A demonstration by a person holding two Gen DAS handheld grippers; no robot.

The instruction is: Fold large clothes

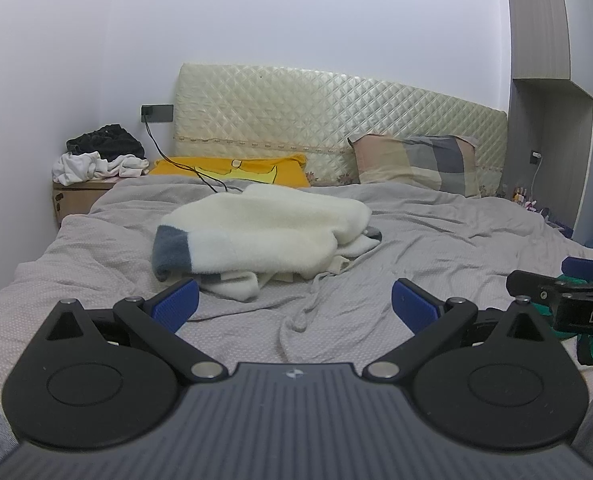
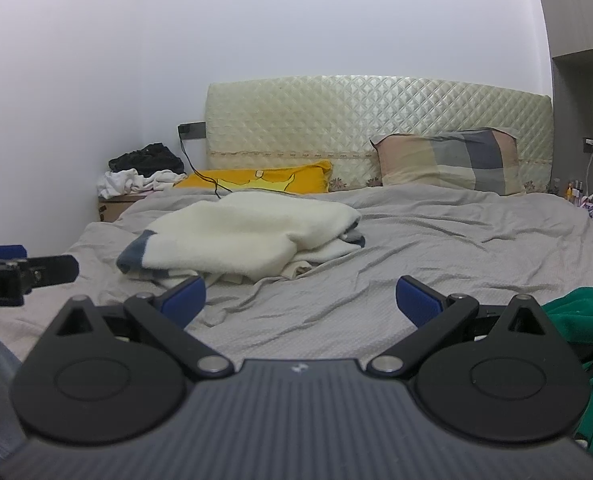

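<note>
A: Both tongs are spread wide with nothing between their blue pads. The left tongs hang low over the rumpled grey bedsheet, and the right tongs do the same just beside them.

B: Where is the garment?

A: A cream fleece garment with a grey-blue cuff lies in a loose heap on the bed, ahead of both tongs and a little to the left. The left tongs' left pad sits near its front edge; I cannot tell whether they touch.

B: Anything else close by?

A: A green garment is bunched at the right, beside the right tongs. Further back, a yellow pillow and a checked pillow lean against the quilted headboard. A black cable runs from a wall socket across the yellow pillow. Black and white clothes are piled on the bedside cabinet.
</note>
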